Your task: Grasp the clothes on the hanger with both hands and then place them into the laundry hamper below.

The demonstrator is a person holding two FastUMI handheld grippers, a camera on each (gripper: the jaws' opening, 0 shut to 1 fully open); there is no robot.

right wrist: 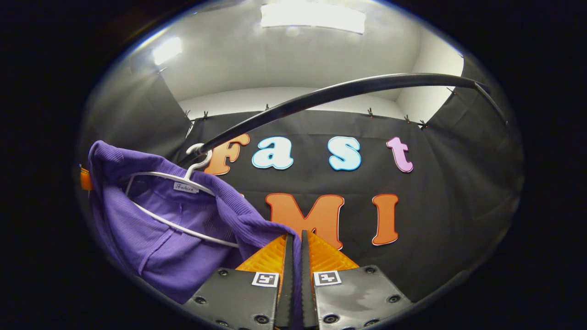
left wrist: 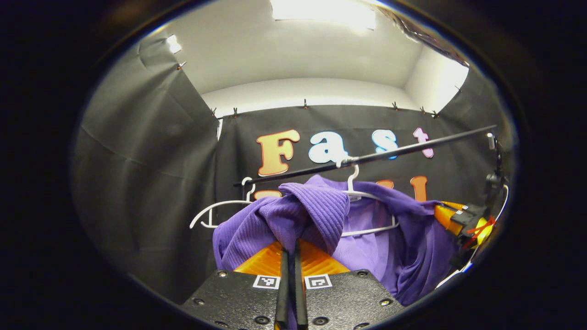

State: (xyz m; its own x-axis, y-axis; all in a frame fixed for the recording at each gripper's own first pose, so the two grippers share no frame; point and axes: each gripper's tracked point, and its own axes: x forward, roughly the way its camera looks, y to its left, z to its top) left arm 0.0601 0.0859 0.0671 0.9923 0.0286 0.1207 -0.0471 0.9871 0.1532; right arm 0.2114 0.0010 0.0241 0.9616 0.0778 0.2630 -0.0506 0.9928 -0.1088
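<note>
Nearest in the left gripper view, the left gripper [left wrist: 290,256] has its fingers pressed together on a fold of the purple garment [left wrist: 293,215]; in the right gripper view the right gripper [right wrist: 296,256] likewise pinches the cloth's near edge. Farther off, the garment hangs draped over the white hanger [right wrist: 174,215] on the black rail [left wrist: 367,158]. So both grasps look made, while lifting off and lowering remain; no hamper is visible to judge its contents.

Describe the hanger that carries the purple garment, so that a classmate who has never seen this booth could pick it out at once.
Start at the dark rail running across the booth in front of the black cloth wall. Two white hangers hook over it: the one you want sits inside the purple garment, which both grippers pinch. Its neighbour, in the left gripper view, hangs bare.
</note>
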